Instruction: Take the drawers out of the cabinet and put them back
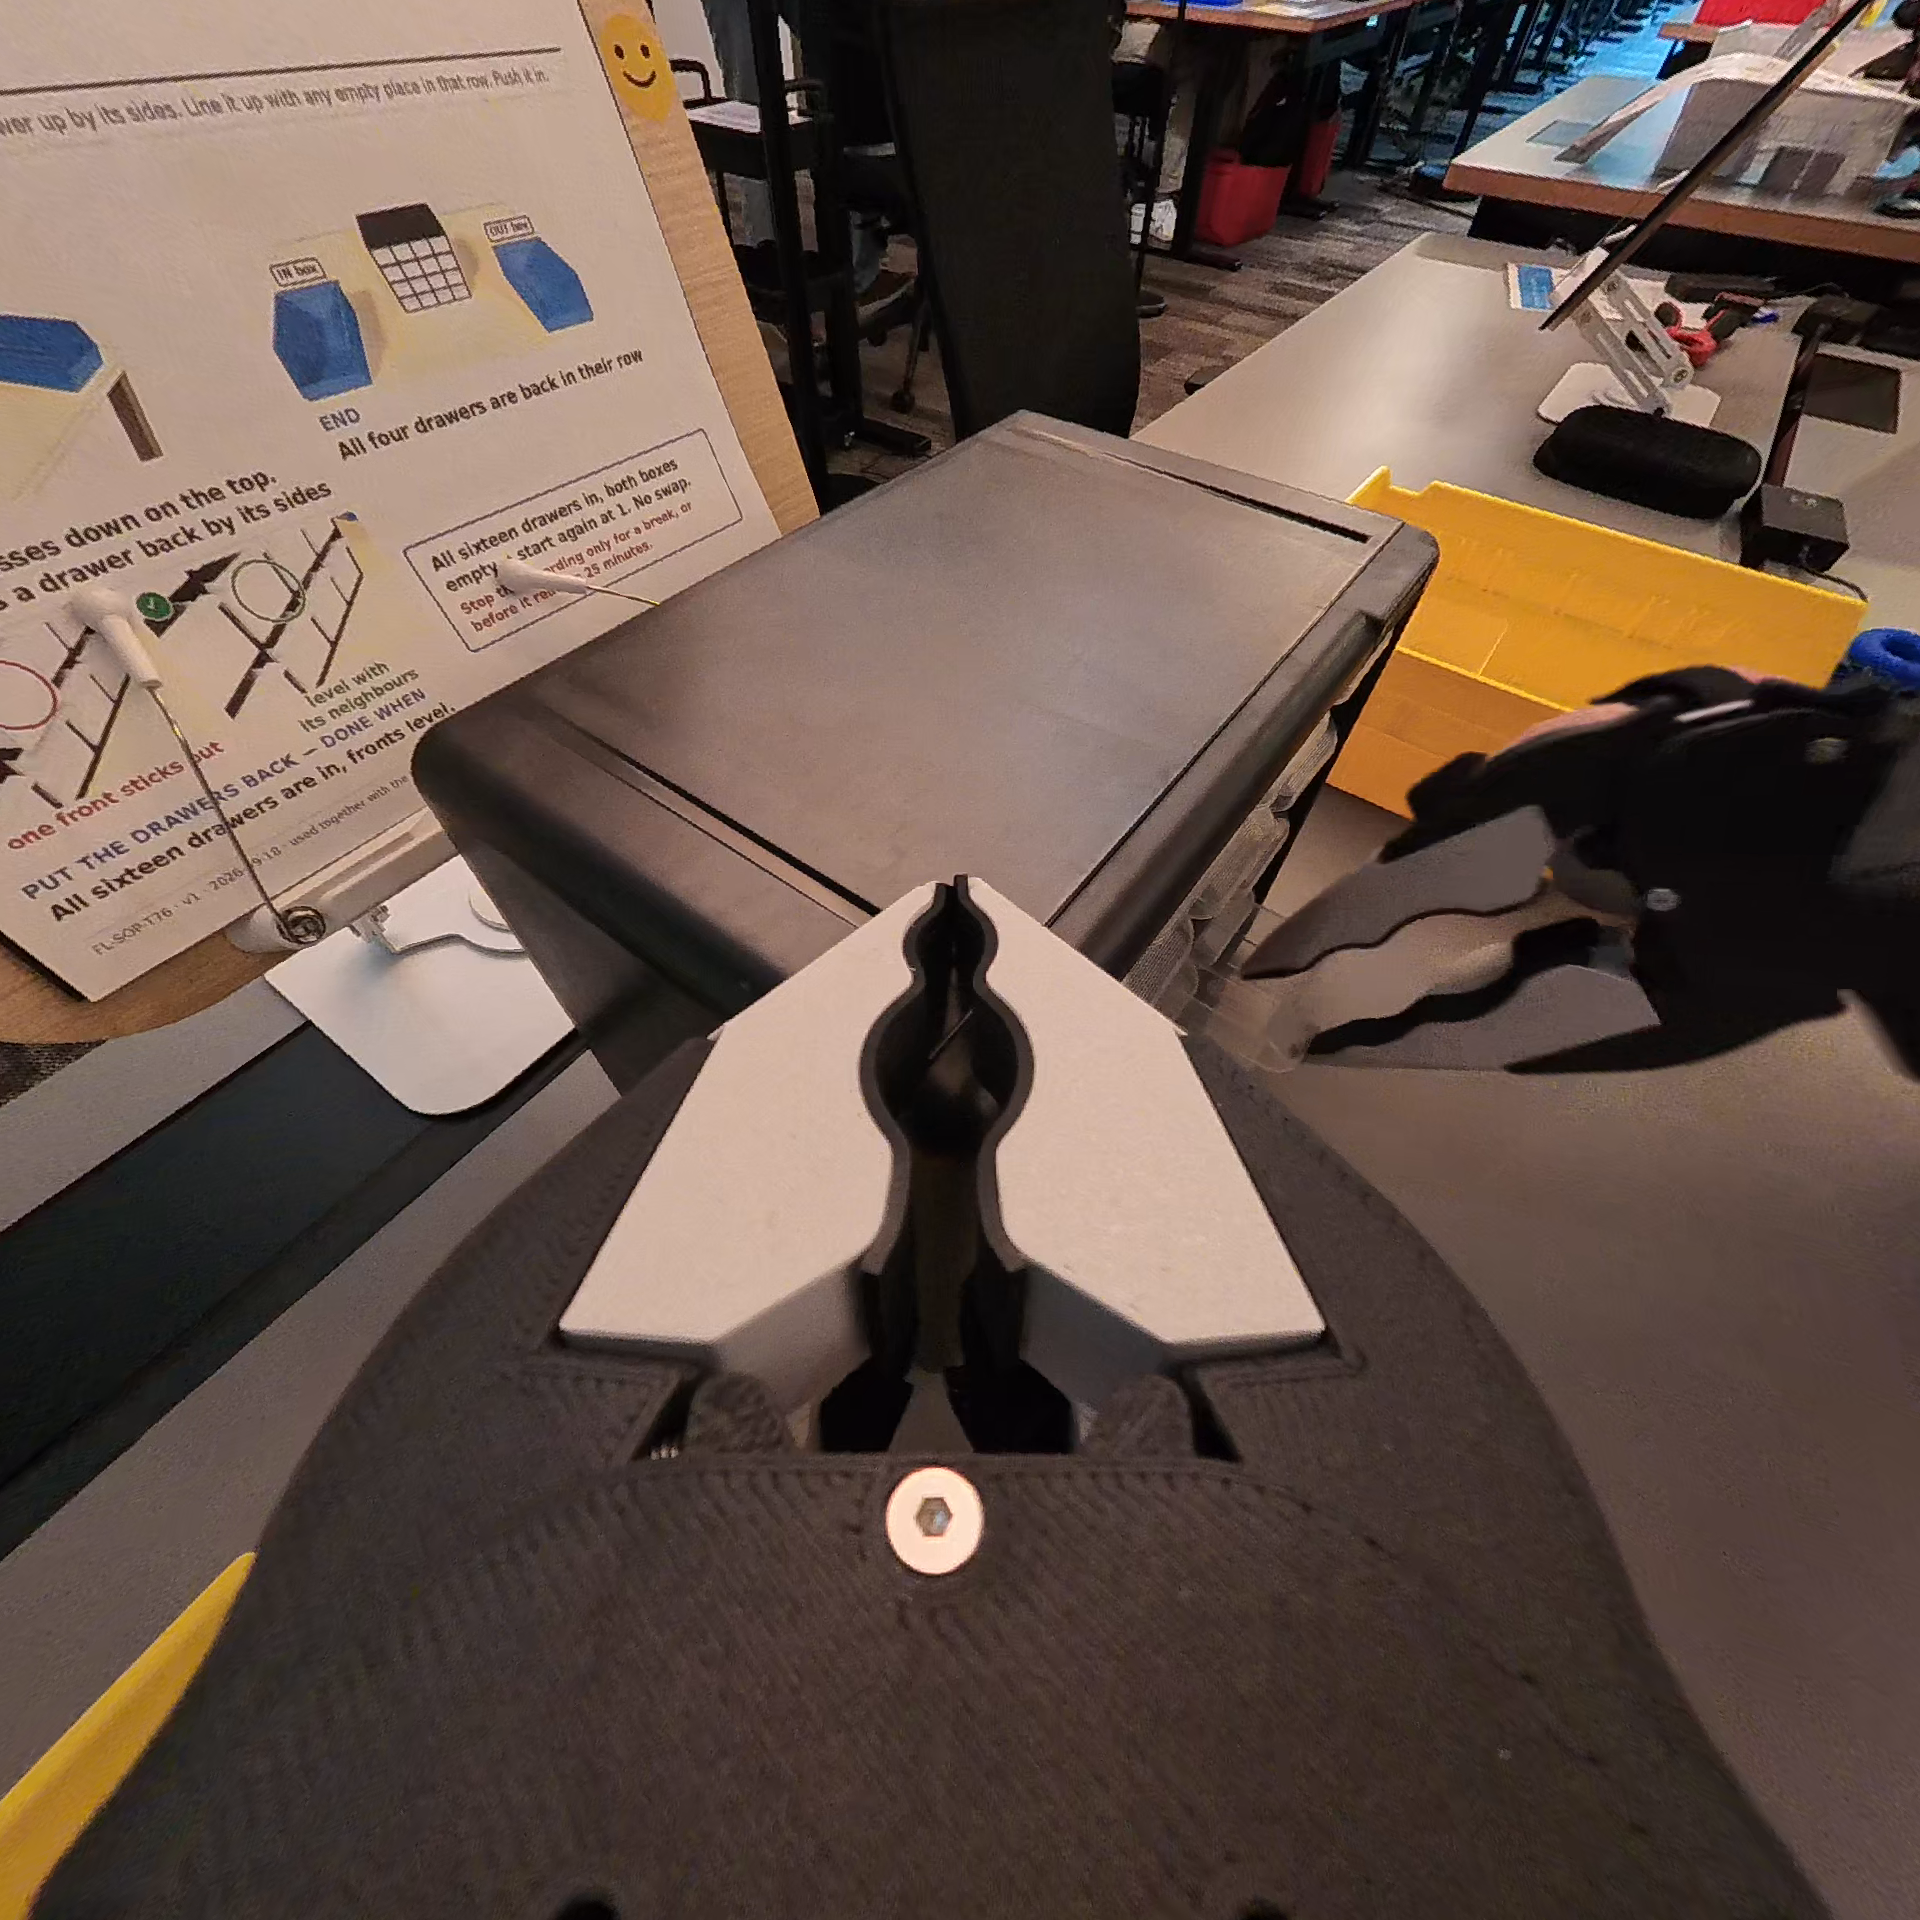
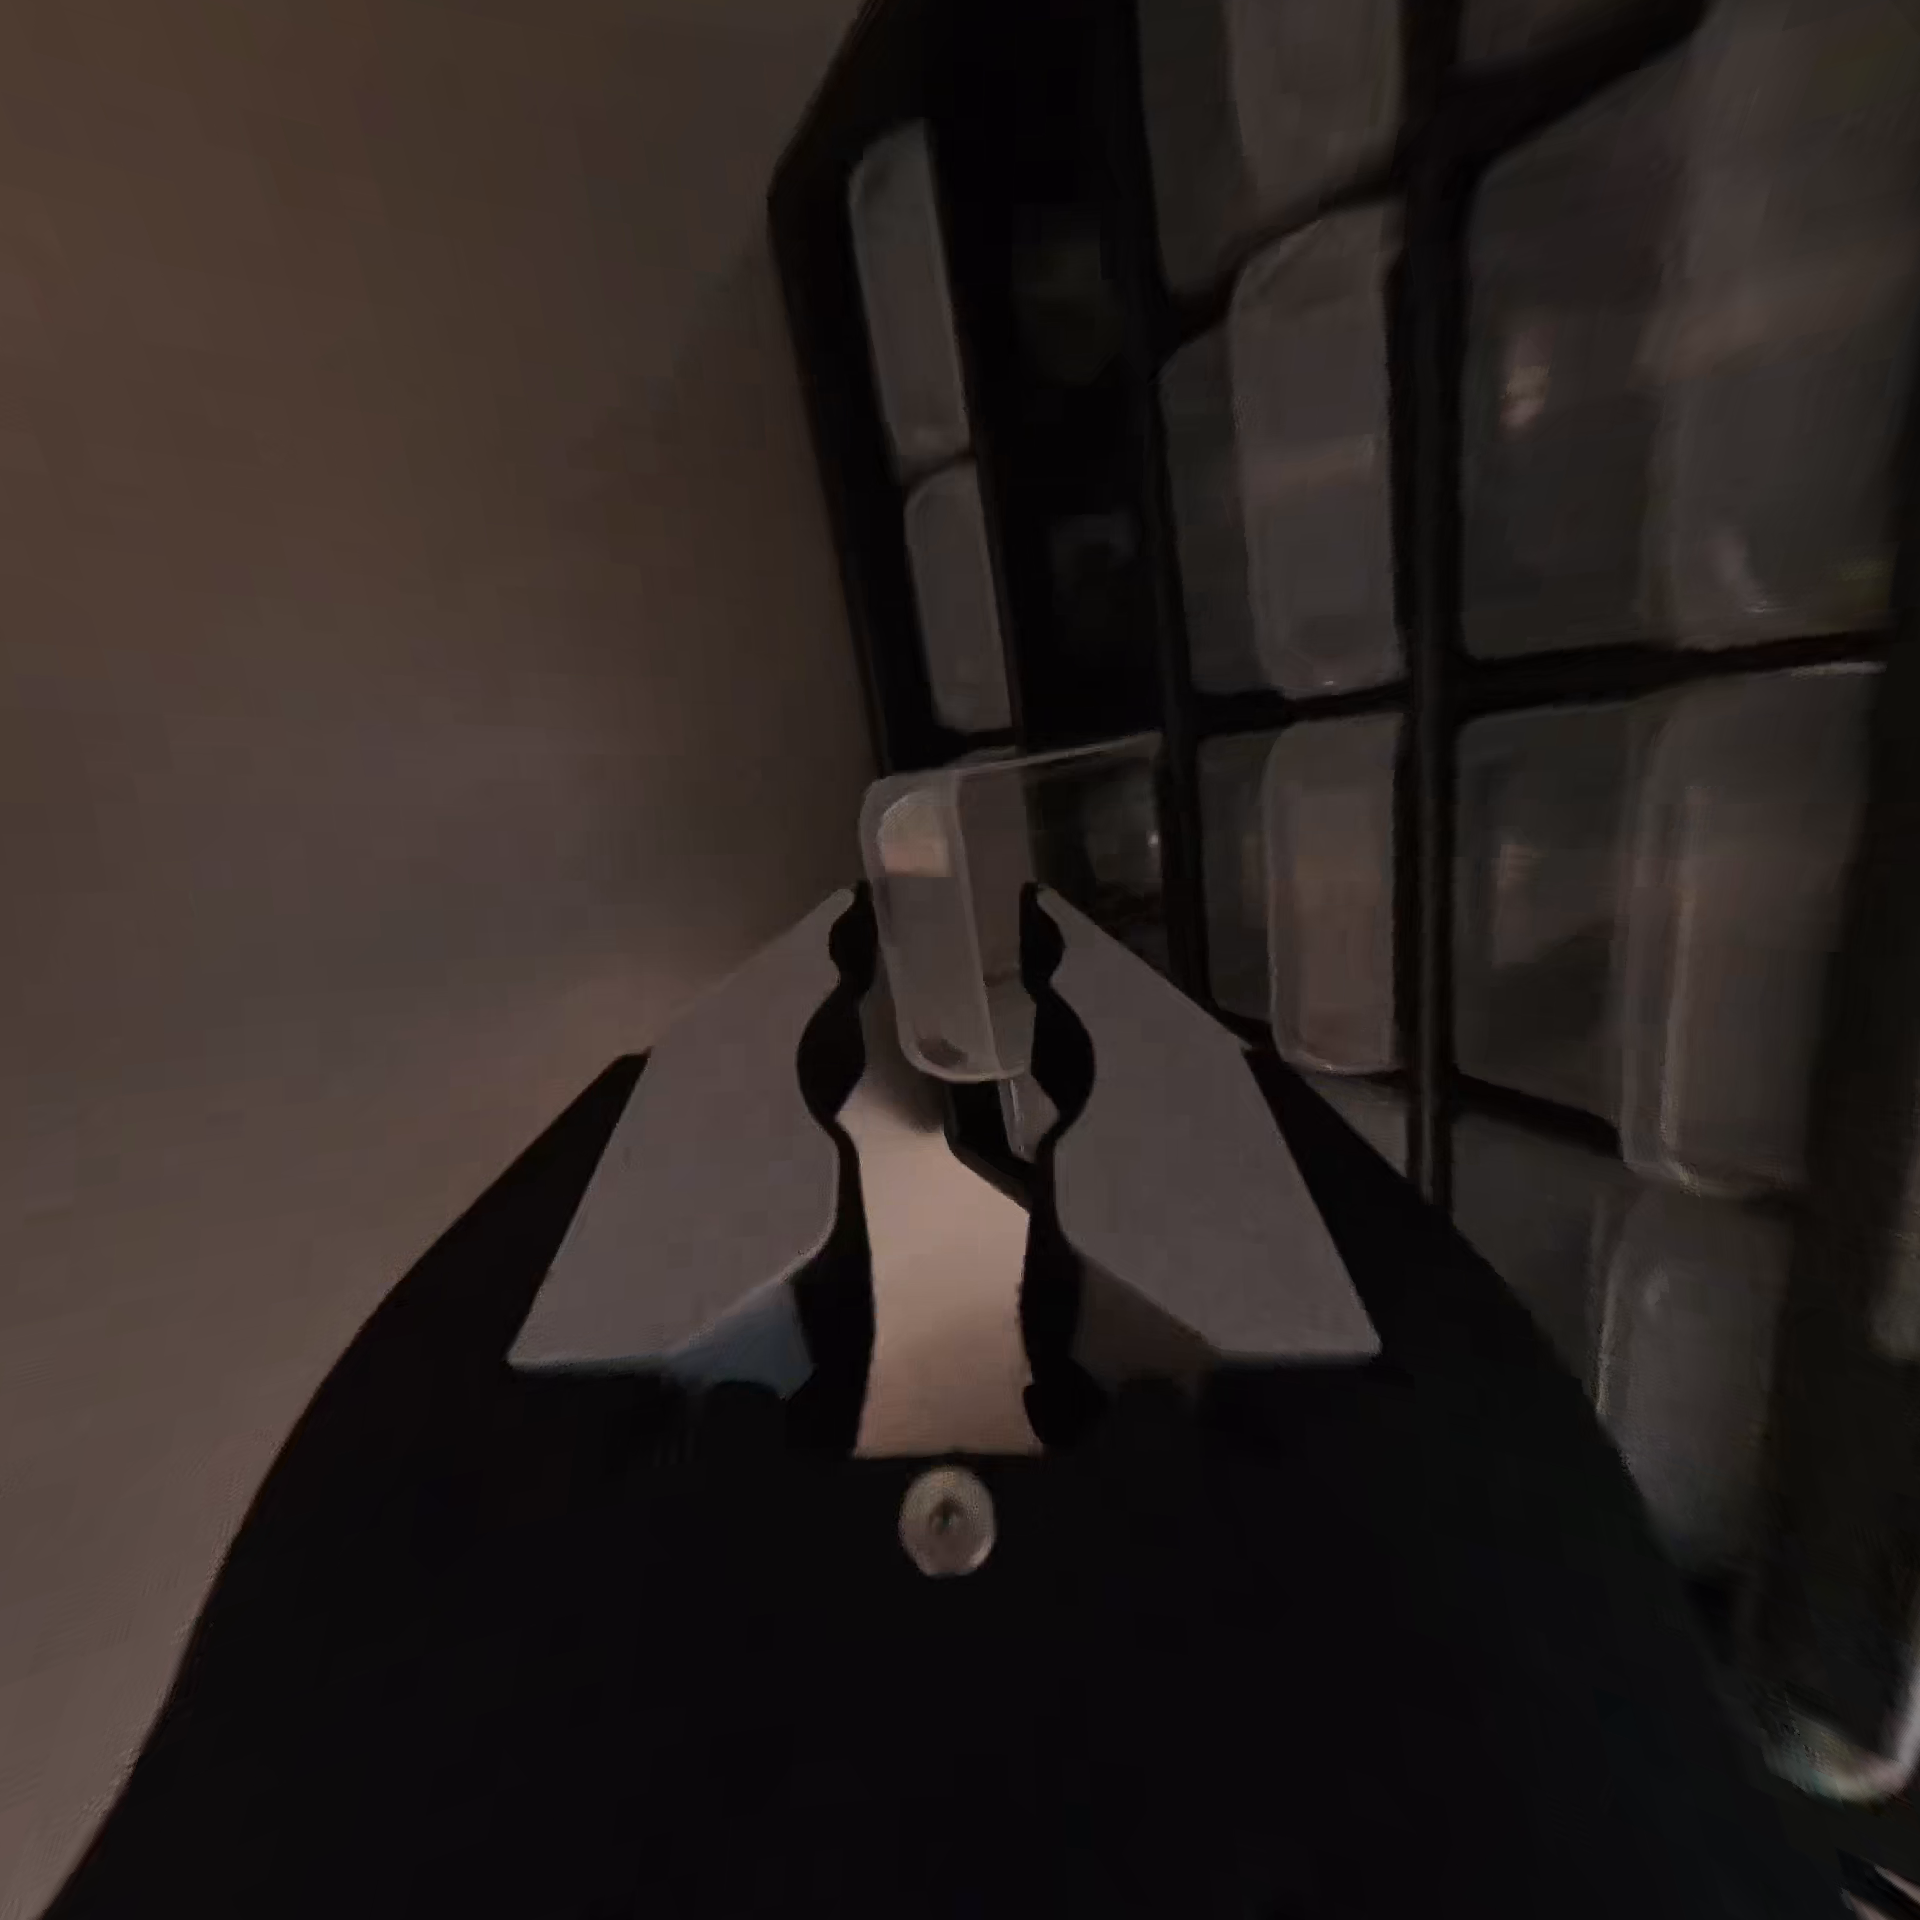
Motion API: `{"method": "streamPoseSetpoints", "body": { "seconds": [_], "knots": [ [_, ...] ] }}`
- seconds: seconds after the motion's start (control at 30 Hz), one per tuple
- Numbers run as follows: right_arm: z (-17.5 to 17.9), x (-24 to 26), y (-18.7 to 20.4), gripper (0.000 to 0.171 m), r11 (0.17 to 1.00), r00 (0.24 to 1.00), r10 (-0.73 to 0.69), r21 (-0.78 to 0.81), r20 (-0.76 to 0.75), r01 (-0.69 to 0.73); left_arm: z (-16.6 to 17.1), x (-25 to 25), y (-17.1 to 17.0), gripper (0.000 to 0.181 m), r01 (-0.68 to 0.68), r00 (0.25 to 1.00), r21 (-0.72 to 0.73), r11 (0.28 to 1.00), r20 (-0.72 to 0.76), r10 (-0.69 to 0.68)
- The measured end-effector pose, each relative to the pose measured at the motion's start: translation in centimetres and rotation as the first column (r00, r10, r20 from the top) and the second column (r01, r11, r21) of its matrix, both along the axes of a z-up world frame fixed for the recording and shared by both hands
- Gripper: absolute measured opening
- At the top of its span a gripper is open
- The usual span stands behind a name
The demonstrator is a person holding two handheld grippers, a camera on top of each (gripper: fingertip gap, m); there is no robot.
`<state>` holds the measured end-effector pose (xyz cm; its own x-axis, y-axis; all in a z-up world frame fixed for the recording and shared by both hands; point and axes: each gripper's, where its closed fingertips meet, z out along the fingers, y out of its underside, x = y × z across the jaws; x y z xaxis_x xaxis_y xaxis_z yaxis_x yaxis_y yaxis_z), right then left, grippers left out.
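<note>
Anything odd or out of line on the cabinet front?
One clear drawer sticks out past its neighbours at the cabinet edge, held between the right gripper fingers. Nothing else stands out.

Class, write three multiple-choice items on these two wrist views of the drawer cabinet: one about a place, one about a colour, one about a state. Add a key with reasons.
1. Where does the left hand-held gripper rest?
A. At the edge of the cabinet's top
B. Inside the bin
C. On the instruction board

2. What colour is the bin beyond the cabinet?
A. Red
B. Yellow
C. Green

3. What is the right hand-held gripper doing?
A. Hanging open over bare table
B. Closed on nothing
C. Gripping a clear drawer's front

Key: A, its tips meet the black top's near edge; B, the bin's walls are bright yellow; C, its fingers flank the protruding drawer front.
</note>
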<state>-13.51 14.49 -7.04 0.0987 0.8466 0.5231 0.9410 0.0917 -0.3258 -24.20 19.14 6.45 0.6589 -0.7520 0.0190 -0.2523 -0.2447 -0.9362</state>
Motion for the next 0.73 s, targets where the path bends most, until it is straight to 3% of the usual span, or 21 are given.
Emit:
{"method": "streamPoseSetpoints", "body": {
  "seconds": [0.03,0.27,0.53,0.73],
  "knots": [
    [-0.5,0.1,0.0,0.019,1.0,1.0,0.011,-0.026,0.029,-0.011,0.0,0.0,0.0,0.0,-0.001,1.0,-0.001,1.0,0.0,0.001],
    [-0.4,0.0,-4.2,0.016,0.961,0.998,0.056,-0.273,0.007,-0.052,0.0,0.1,0.0,0.0,0.006,1.0,-0.003,1.0,0.009,-0.006],
    [0.7,-0.4,-11.3,0.012,0.792,0.99,0.116,-0.594,-0.081,-0.141,0.0,0.1,0.0,0.0,-0.001,1.0,0.005,1.0,-0.007,0.001],
    [2.1,0.9,-13.8,0.012,0.748,0.989,0.099,-0.647,-0.111,-0.147,0.0,0.1,0.0,0.0,0.004,1.0,0.004,1.0,0.0,-0.004]
  ]
}}
